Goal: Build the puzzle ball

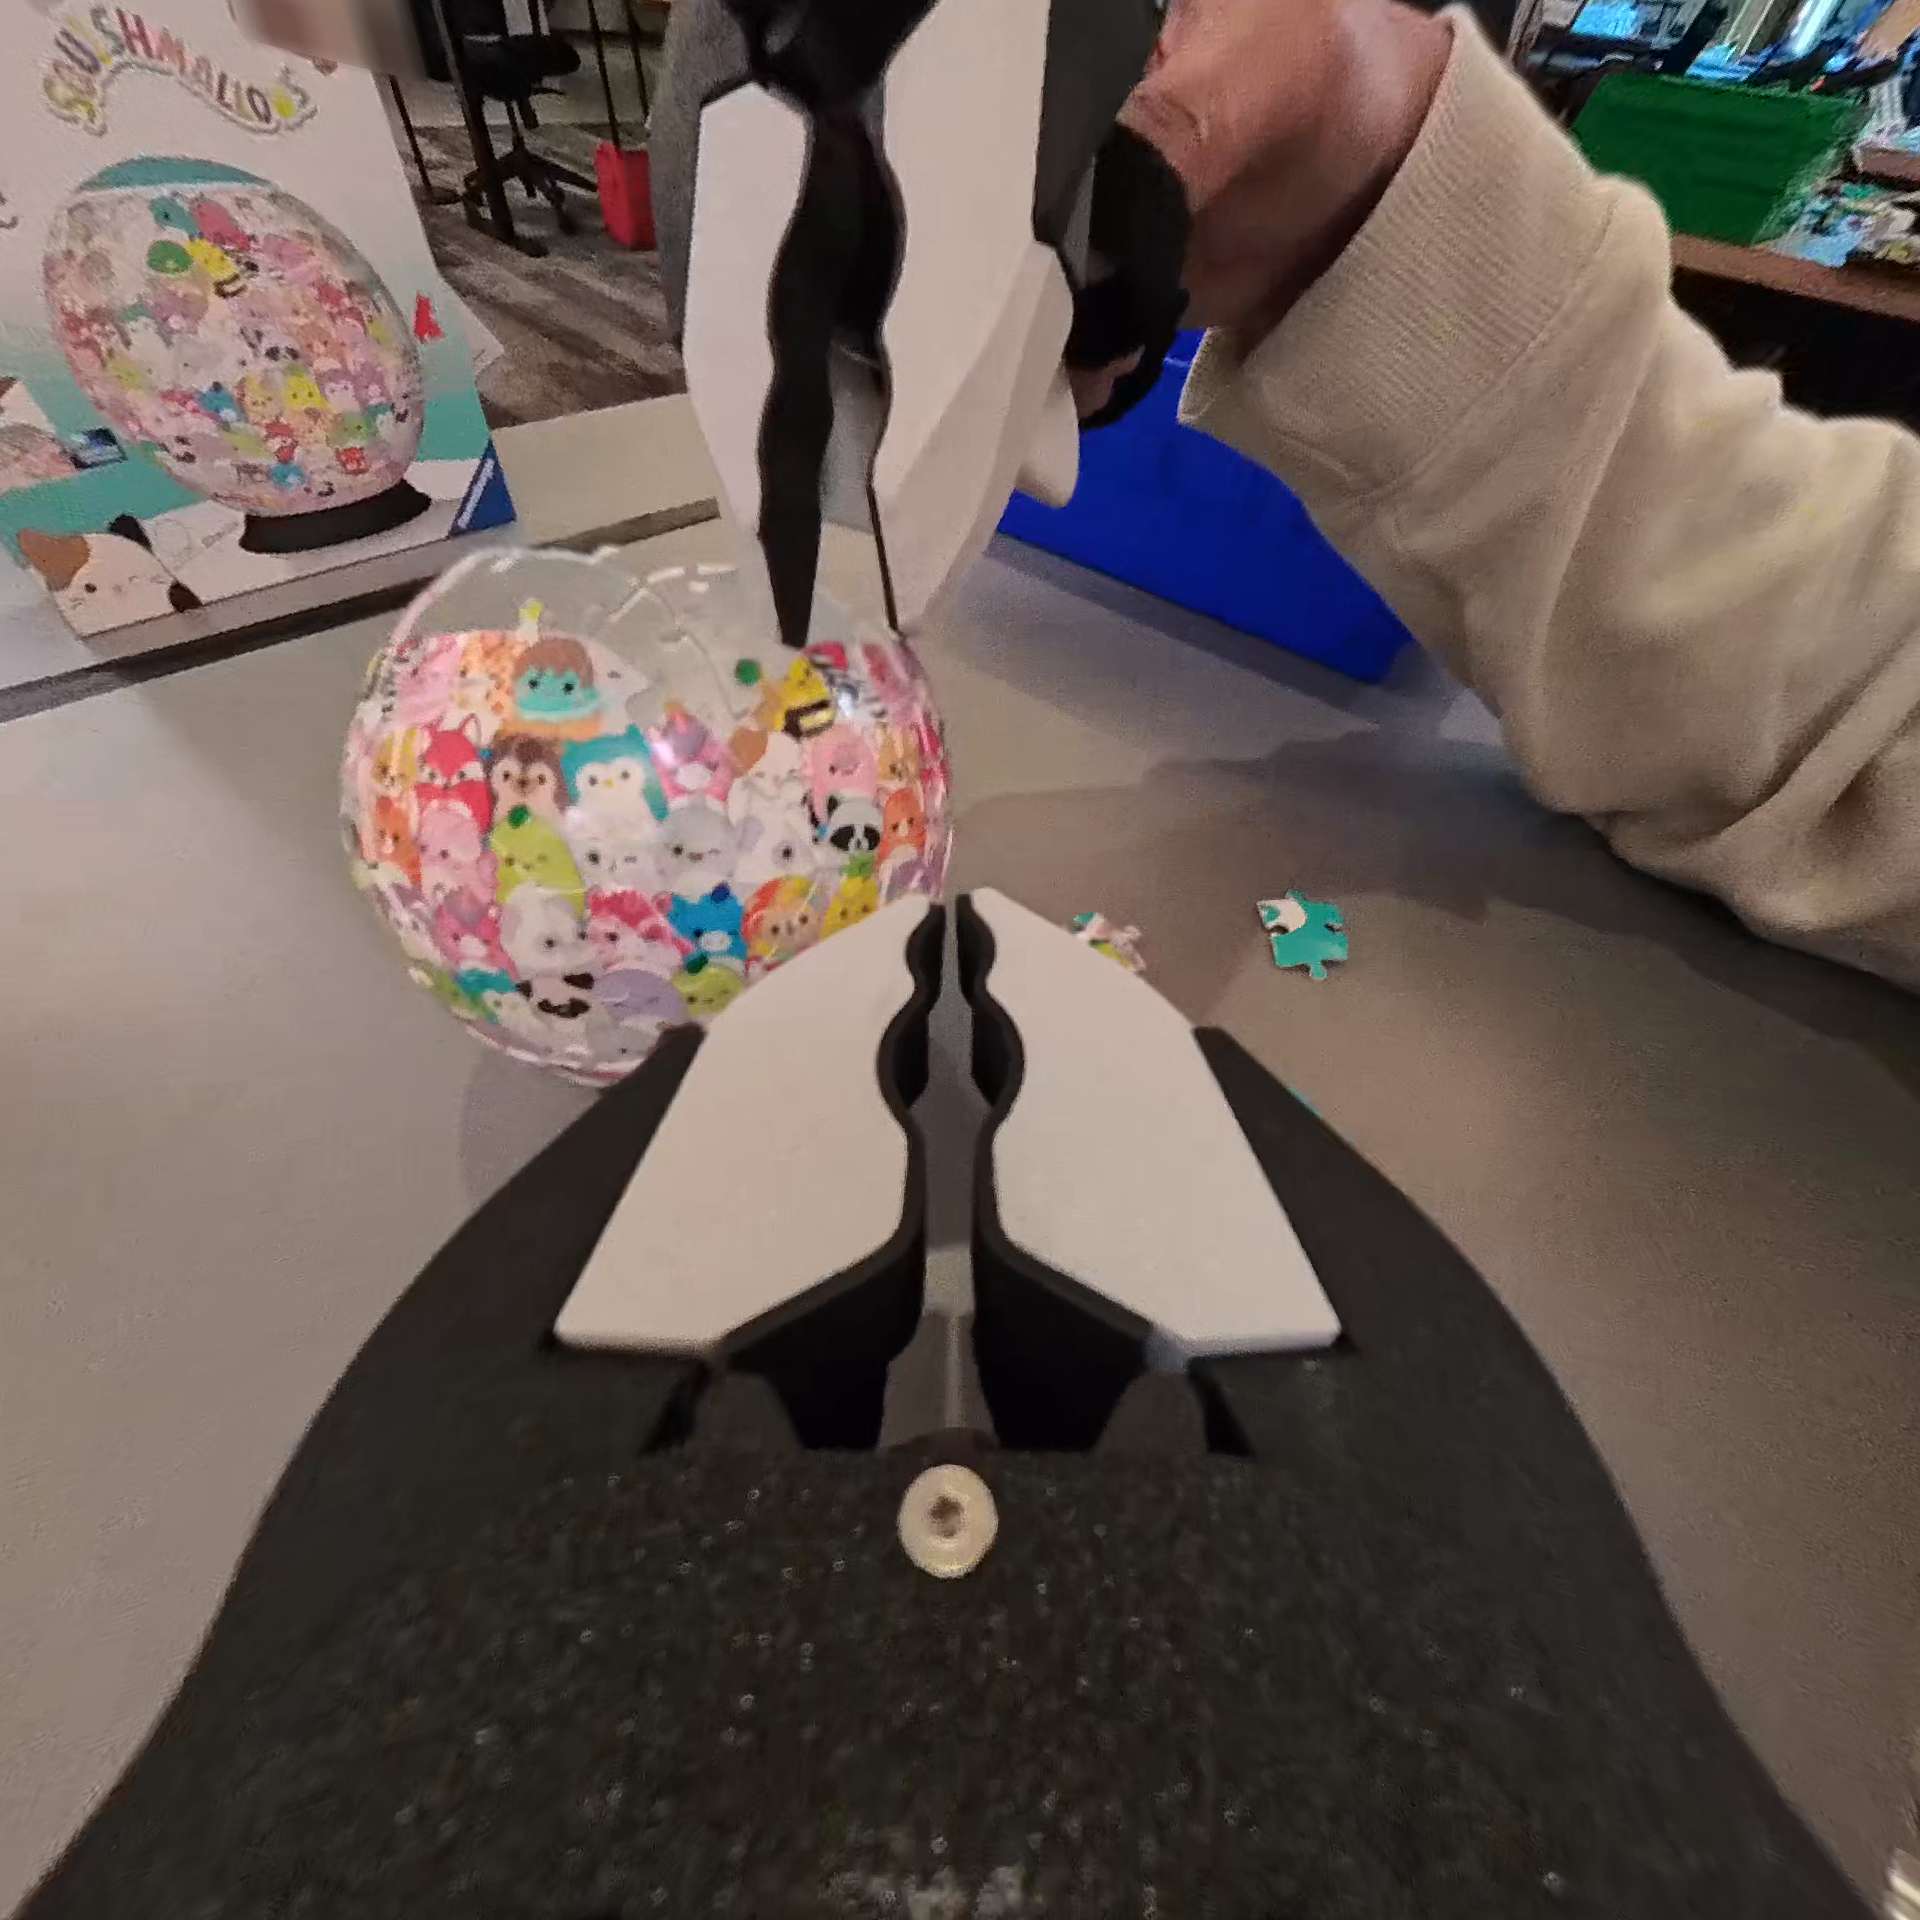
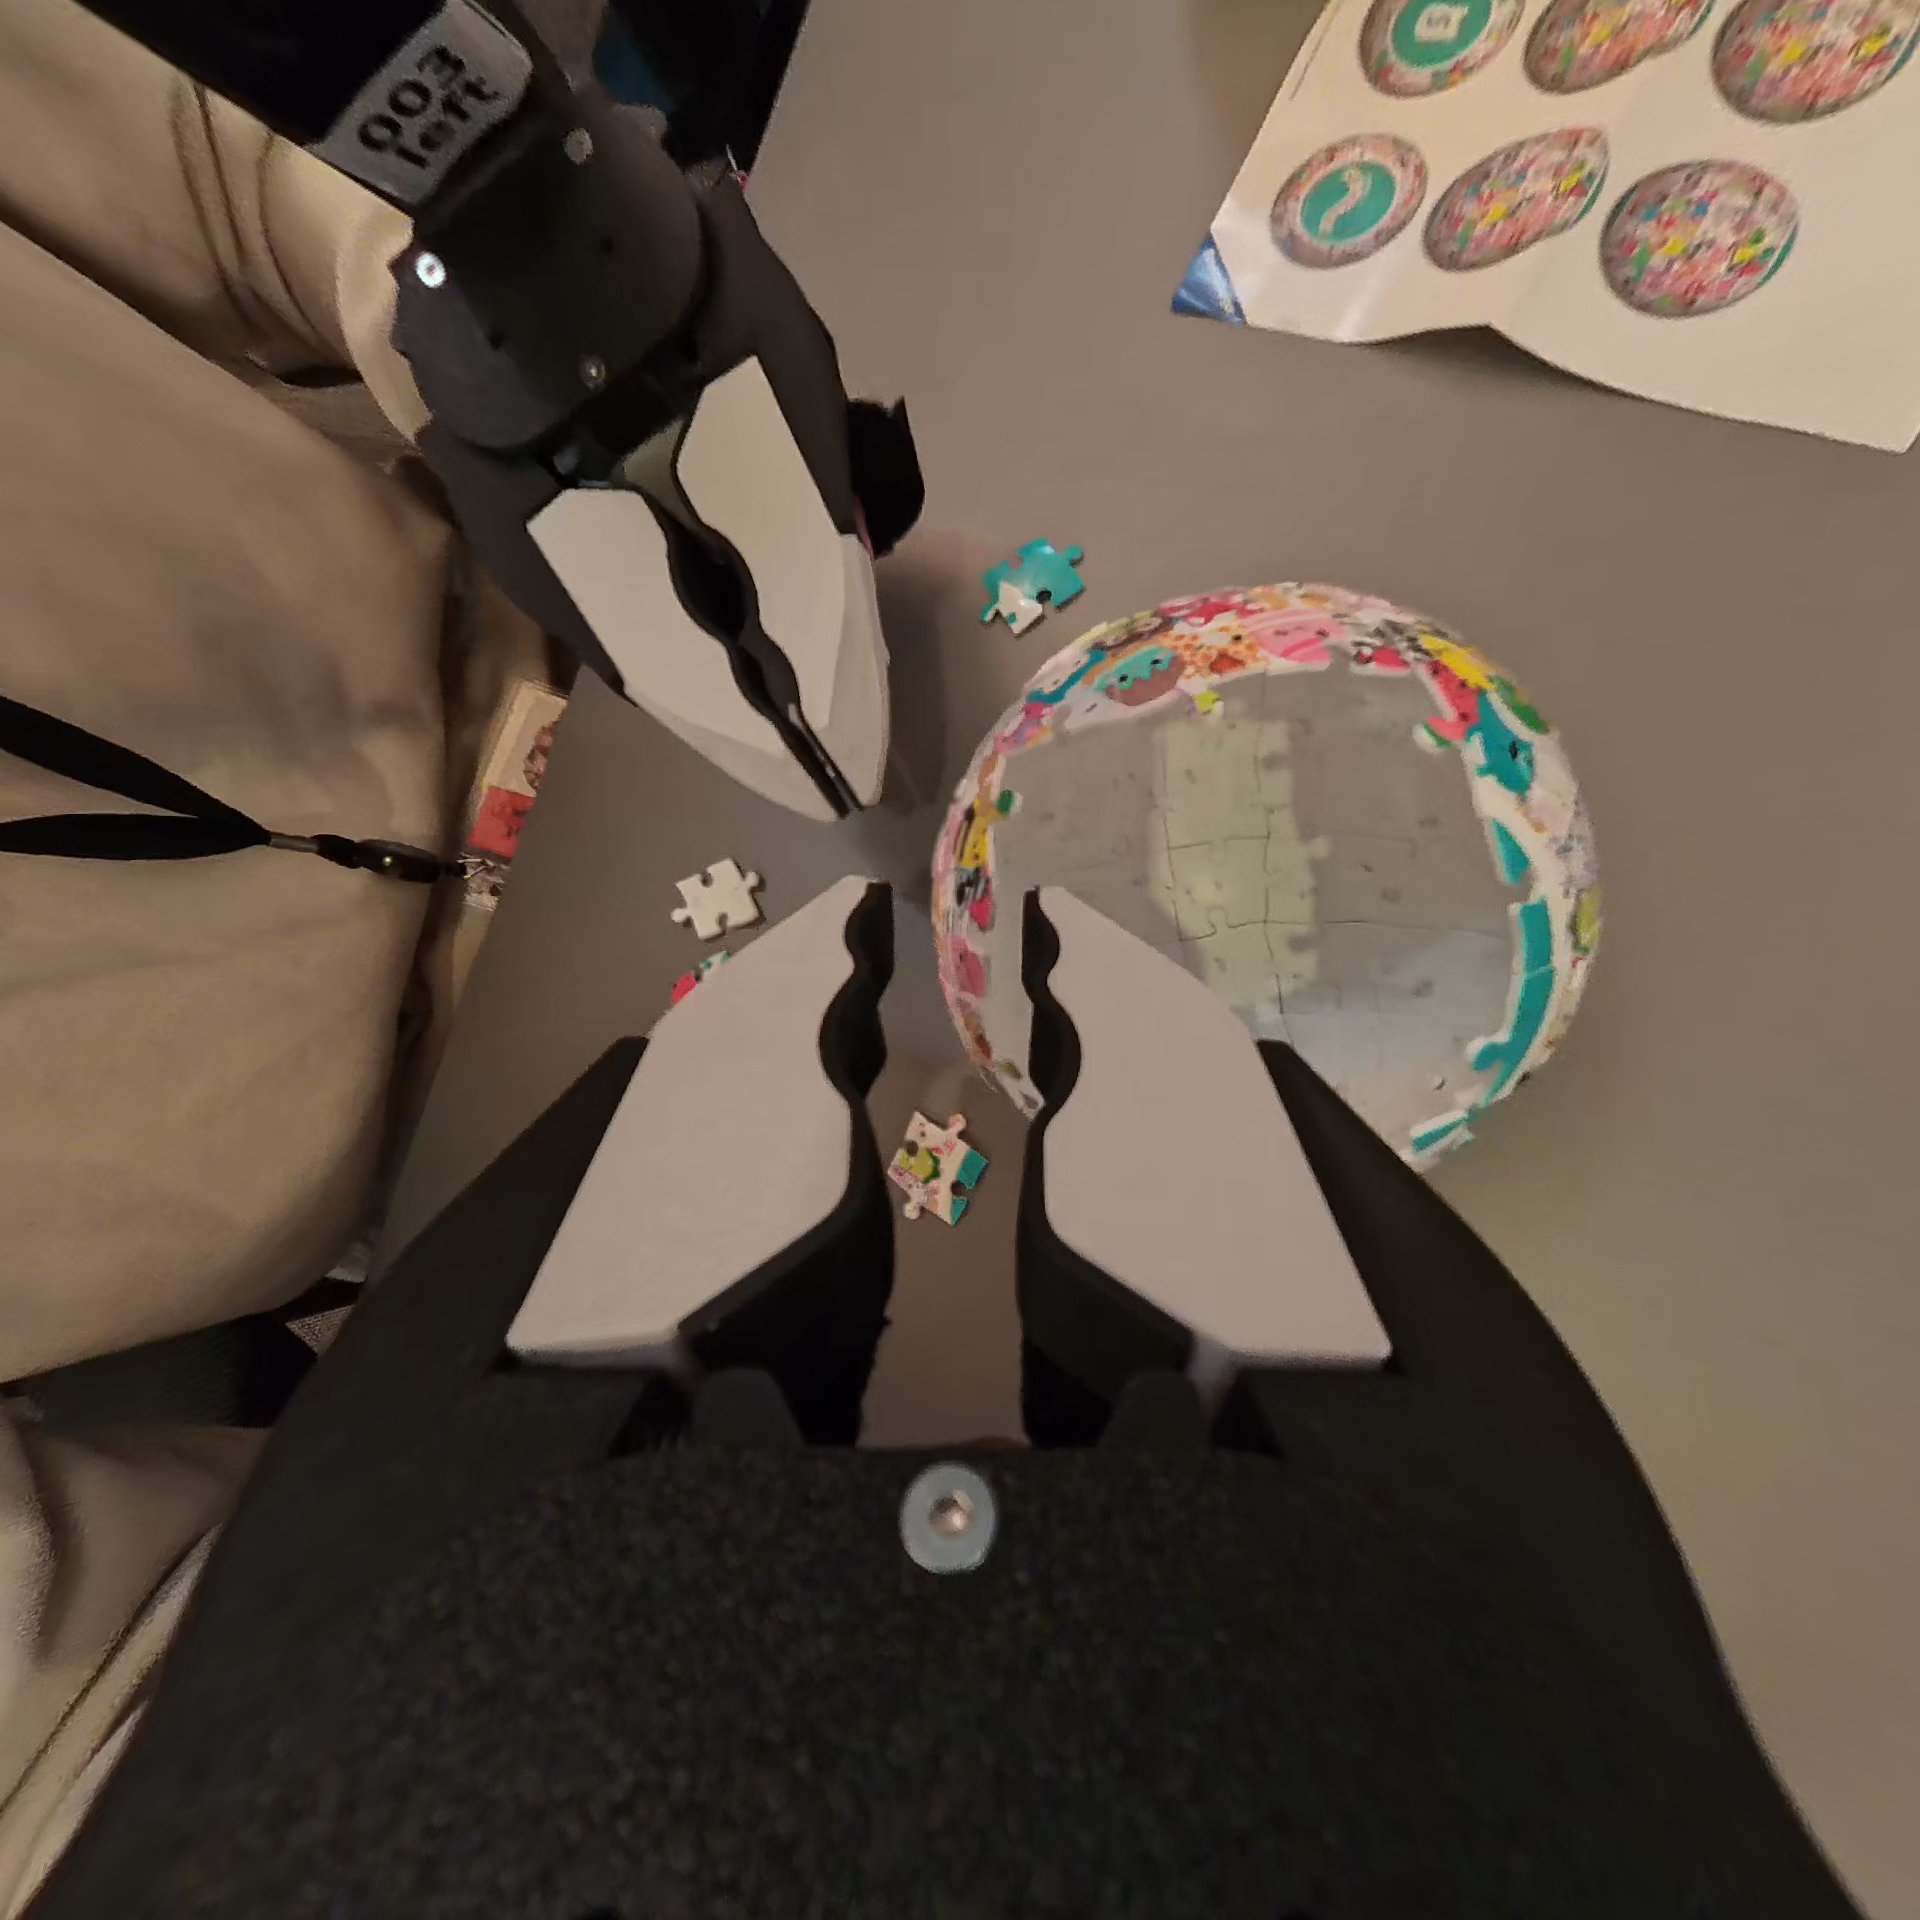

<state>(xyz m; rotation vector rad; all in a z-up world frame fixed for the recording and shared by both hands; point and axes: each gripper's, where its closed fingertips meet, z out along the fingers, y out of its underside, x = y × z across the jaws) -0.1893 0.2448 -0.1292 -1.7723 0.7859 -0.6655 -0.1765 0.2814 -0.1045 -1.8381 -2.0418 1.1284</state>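
Note:
The puzzle ball (image 1: 644,831) stands on the grey table, colourful with cartoon animals, its top open. In the right wrist view the ball (image 2: 1351,935) shows its grey inside through the hole. My left gripper (image 1: 951,909) is shut and empty, low beside the ball's near right side; it also shows in the right wrist view (image 2: 862,800). My right gripper (image 2: 956,904) is open and empty, pointing down over the ball's rim; it also shows in the left wrist view (image 1: 842,629). Loose pieces lie nearby: a teal one (image 2: 1032,594), a white one (image 2: 717,897), a multicoloured one (image 2: 938,1162).
The puzzle box (image 1: 239,343) stands at the back left. An instruction sheet (image 2: 1610,187) lies beyond the ball. A blue bin (image 1: 1195,520) sits behind the right gripper. A person's cream sleeve (image 1: 1558,540) reaches in from the right. Two pieces (image 1: 1304,932) lie right of my left fingertips. Across from one pair of fingers to the other is roughly 5 cm.

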